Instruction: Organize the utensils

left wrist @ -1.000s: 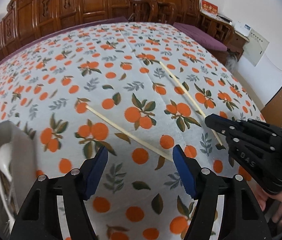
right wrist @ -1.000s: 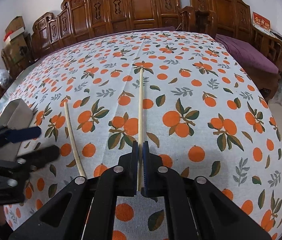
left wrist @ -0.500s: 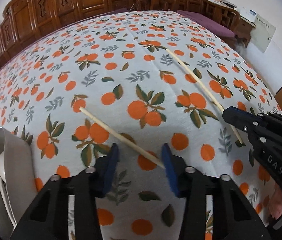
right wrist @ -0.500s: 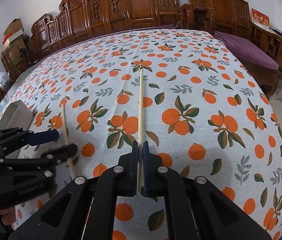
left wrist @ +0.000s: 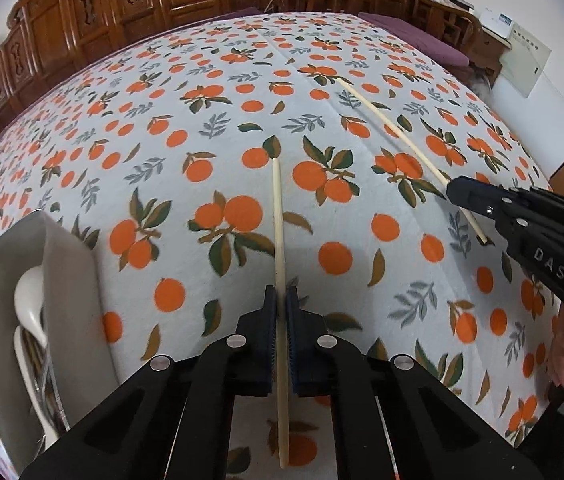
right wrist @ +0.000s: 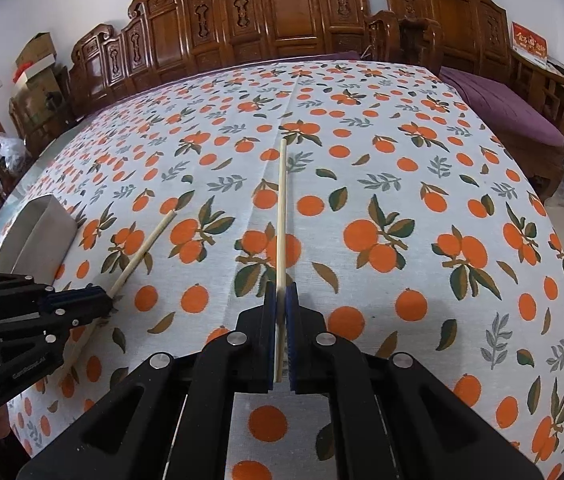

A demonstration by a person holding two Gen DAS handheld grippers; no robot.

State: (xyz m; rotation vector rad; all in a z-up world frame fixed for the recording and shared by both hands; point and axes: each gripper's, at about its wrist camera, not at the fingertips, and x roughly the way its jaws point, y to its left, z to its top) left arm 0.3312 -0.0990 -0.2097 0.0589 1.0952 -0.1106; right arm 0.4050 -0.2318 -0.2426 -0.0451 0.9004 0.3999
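Two pale wooden chopsticks are on the orange-print tablecloth. My left gripper (left wrist: 280,300) is shut on the left chopstick (left wrist: 278,216), which points straight ahead between the blue pads; it also shows in the right wrist view (right wrist: 143,250). My right gripper (right wrist: 280,296) is shut on the right chopstick (right wrist: 281,208), which also points straight ahead; it shows in the left wrist view (left wrist: 394,130) with the right gripper (left wrist: 458,192) at its near end. A grey utensil tray (left wrist: 73,280) at the left holds white spoons (left wrist: 29,292).
The tablecloth (right wrist: 402,184) covers a wide table. Carved wooden chairs (right wrist: 282,12) line the far edge. The table's right edge drops off near a purple-cushioned bench (right wrist: 498,108). The tray shows at the left in the right wrist view (right wrist: 37,236).
My left gripper has closed its open jaws onto the left chopstick, which now lines up with the fingers. My right gripper stays shut on its chopstick.
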